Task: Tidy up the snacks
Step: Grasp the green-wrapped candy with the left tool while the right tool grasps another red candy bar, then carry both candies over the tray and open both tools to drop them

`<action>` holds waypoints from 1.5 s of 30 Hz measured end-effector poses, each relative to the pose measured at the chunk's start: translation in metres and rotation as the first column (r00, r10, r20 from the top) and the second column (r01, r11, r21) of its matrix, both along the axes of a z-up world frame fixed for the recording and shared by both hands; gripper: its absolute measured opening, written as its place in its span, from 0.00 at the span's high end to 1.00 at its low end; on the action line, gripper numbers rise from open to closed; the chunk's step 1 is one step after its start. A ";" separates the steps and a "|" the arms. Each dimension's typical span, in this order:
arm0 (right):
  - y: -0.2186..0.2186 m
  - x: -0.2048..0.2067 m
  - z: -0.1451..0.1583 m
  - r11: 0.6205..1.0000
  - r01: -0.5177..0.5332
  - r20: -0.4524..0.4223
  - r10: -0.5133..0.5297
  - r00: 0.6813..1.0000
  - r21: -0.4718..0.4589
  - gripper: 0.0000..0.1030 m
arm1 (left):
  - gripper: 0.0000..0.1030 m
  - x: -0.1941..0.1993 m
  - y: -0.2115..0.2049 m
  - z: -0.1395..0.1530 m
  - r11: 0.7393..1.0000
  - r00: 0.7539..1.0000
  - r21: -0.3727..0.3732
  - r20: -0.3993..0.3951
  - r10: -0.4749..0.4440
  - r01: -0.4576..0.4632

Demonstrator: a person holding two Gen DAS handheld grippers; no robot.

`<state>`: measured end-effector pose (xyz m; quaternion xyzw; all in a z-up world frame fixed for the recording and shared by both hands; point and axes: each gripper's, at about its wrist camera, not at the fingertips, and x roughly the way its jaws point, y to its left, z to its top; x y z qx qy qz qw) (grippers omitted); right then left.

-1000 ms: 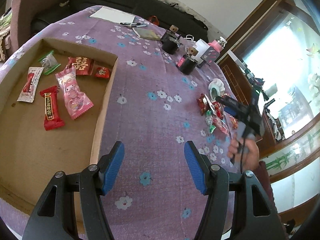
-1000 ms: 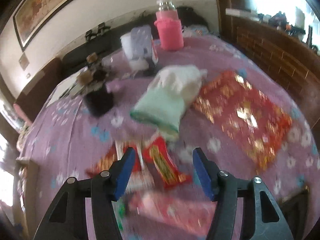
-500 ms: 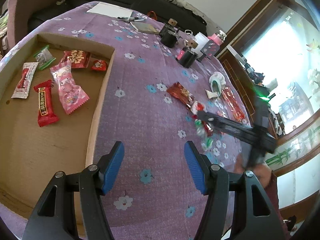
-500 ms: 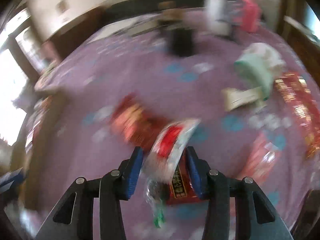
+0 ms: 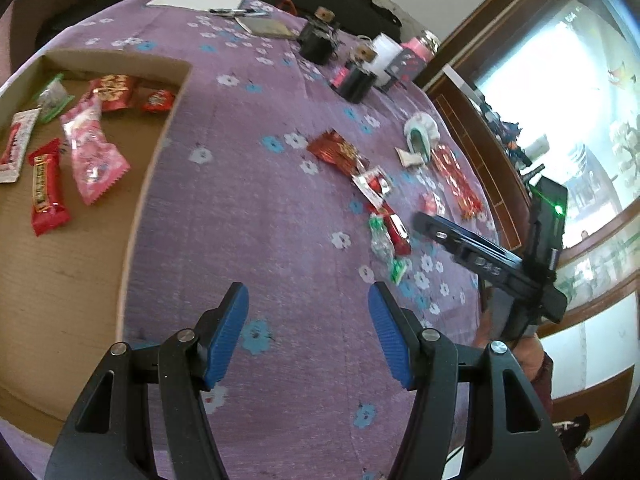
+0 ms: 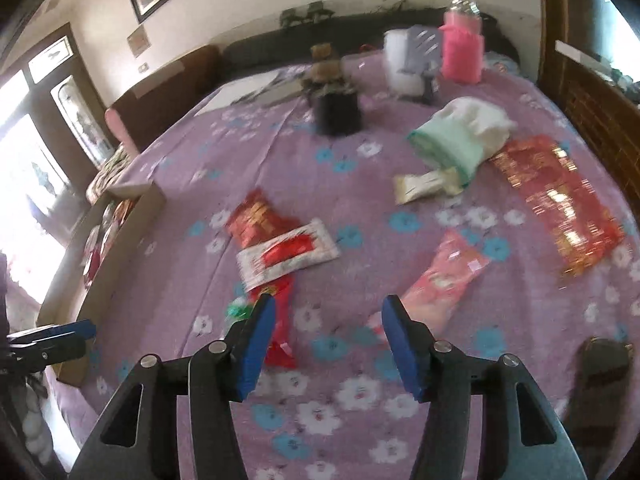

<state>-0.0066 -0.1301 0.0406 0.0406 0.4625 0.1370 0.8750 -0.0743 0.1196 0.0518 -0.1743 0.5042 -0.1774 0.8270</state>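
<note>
Jaws of the right gripper [image 6: 328,322], clamped on a white-and-red packet [image 6: 288,254] half a second ago, now stand apart and empty; the packet lies on the tabletop [image 6: 248,152] among loose snacks, so that pick seems lost. Left gripper [image 5: 308,334] hovers apart and empty by the box [image 5: 156,156] at the left edge.

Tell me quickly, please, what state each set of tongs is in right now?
Left tongs: open, holding nothing.
Right tongs: open, holding nothing, over the snacks.
</note>
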 end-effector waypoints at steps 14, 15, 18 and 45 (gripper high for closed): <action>-0.023 -0.004 -0.018 0.990 0.126 -0.020 -0.125 0.992 0.056 0.81 | 0.41 0.012 -0.060 -0.006 0.986 0.996 0.144 0.015 -0.092 0.089; -0.030 -0.006 -0.019 0.988 0.139 -0.019 -0.138 0.990 0.073 0.81 | 0.41 0.014 -0.066 -0.008 0.983 0.995 0.152 0.013 -0.101 0.098; -0.040 -0.008 -0.019 0.982 0.166 -0.009 -0.166 0.986 0.089 0.81 | 0.41 0.025 -0.094 -0.014 0.971 0.989 0.197 0.021 -0.144 0.138; -0.040 -0.015 -0.012 0.982 0.166 0.065 -0.173 0.983 0.093 0.81 | 0.77 -0.005 0.038 0.026 0.977 0.969 0.146 0.217 0.120 -0.154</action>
